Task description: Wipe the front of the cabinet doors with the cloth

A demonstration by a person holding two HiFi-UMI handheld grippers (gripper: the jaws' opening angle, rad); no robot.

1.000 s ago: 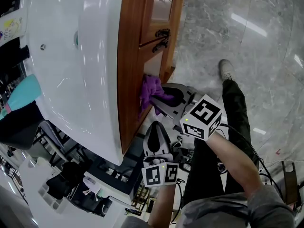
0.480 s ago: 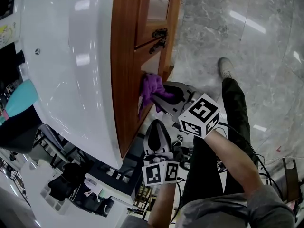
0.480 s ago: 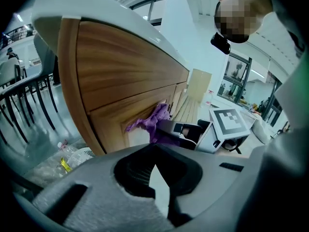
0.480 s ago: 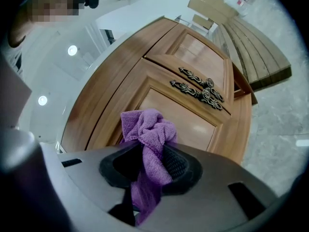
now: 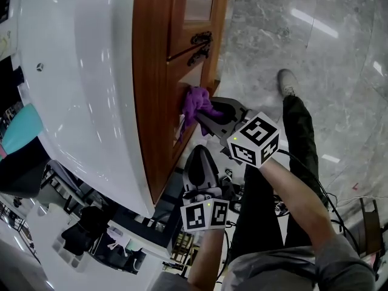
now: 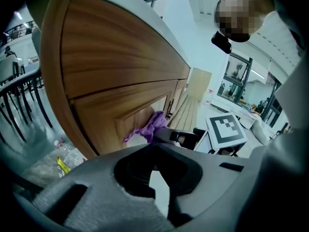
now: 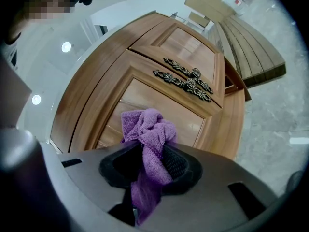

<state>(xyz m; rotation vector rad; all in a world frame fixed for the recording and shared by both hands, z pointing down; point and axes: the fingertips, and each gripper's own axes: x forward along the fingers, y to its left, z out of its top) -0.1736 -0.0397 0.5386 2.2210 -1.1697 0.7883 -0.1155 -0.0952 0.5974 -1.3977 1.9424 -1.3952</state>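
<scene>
So the right tool (image 7: 153, 162) was clamped on the purple cloth (image 7: 147, 127), which sat bunched up against the wooden cabinet door (image 7: 164, 103) near the ornate handles (image 7: 186, 81), while the left tool (image 6: 155, 173) hung nearby, jaws together, holding nothing.

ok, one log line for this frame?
phase: wipe | right hand-held gripper: shut on purple cloth, cloth against cabinet door | left hand-held gripper: shut, empty, off the door
</scene>
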